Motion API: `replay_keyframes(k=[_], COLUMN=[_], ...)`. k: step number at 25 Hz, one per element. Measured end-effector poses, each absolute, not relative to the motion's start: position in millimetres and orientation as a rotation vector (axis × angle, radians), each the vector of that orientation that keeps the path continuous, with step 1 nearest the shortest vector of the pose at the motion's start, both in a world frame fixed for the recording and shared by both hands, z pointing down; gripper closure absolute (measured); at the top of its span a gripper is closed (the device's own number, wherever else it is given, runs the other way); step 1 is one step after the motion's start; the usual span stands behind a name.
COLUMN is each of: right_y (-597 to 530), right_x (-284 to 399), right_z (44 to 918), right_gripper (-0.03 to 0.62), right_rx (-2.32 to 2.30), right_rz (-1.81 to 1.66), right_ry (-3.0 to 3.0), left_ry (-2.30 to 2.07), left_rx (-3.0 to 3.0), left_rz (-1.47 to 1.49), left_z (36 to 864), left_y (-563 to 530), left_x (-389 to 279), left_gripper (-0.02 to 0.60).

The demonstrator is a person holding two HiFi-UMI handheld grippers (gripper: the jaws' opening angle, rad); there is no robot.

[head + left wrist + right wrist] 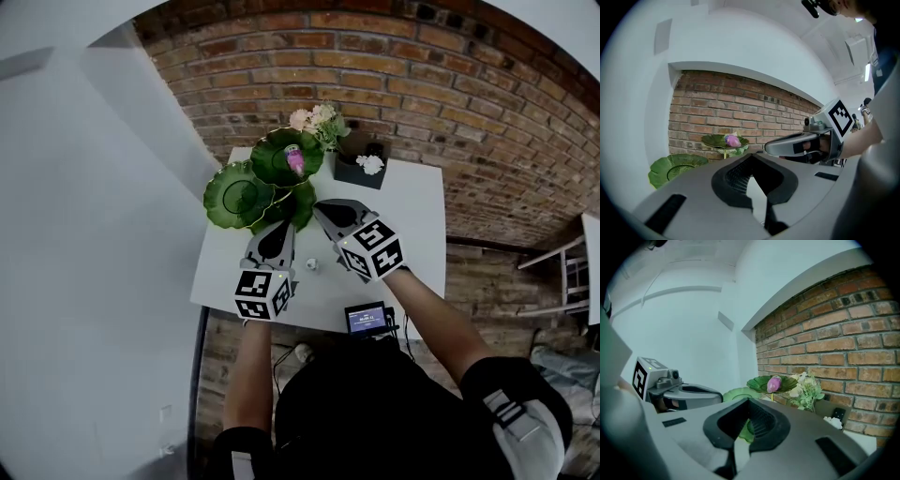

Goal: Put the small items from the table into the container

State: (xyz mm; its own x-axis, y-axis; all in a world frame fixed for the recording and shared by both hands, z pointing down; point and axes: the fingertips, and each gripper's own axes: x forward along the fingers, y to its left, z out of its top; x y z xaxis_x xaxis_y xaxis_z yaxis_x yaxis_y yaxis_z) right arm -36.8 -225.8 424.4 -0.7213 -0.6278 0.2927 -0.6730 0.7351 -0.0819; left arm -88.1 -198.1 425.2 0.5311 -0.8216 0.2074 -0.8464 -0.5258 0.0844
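A green leaf-shaped tiered dish (pixel 239 195) stands at the far left of the white table (pixel 412 216). On its top plate (pixel 274 150) lies a pink item (pixel 295 161), also seen in the left gripper view (pixel 733 139) and the right gripper view (pixel 774 383). A small white item (pixel 312 265) lies on the table between the two grippers. My left gripper (pixel 284 228) is shut and holds nothing, pointing at the dish's lower leaves. My right gripper (pixel 323 211), beside it, is shut and holds nothing too. Each gripper shows in the other's view: the right one (pixel 801 143), the left one (pixel 679 392).
A black box (pixel 361 167) with a white flower in it stands at the back of the table, next to a bunch of pale flowers (pixel 317 122). A small device with a lit screen (pixel 367 319) sits at the table's near edge. A brick wall runs behind.
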Motion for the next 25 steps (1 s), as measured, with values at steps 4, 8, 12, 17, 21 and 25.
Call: replay_keyframes(k=[4,8,12,17,21,25], right_y=[-225.7,-225.6,-226.8,-226.5,-220.3,-209.7], right_x=[-38.1,-38.1,-38.3,-41.5,-48.0,-57.3], right_z=[425.9,426.2,428.1,442.1,468.8,502.6], right_gripper=[0.579,0.579,0.579,0.577,0.574,0.528], right_rx=[1.021,1.012,1.007,0.967,0.88,0.77], right_rz=[0.266,0.276,0.284,0.323,0.382,0.456], right_ry=[-2.689,-2.694,-2.691,-2.668,-2.637,-2.6], left_ry=[-1.424,-1.428,-1.433,-1.43,-1.42,-1.393], left_rx=[2.592,2.581,2.571,2.554,2.512,2.447], left_rz=[0.224,0.237,0.239,0.241,0.265,0.278], left_z=[427.2,429.1,431.1,440.3,461.0,489.7], left_y=[-197.9,-198.2,-198.7,-197.8,-193.0,-183.9], left_x=[-89.2,-90.3,-93.3,-95.3,-97.9,-102.1], left_gripper=[0.572,0.572,0.572,0.572,0.572,0.572])
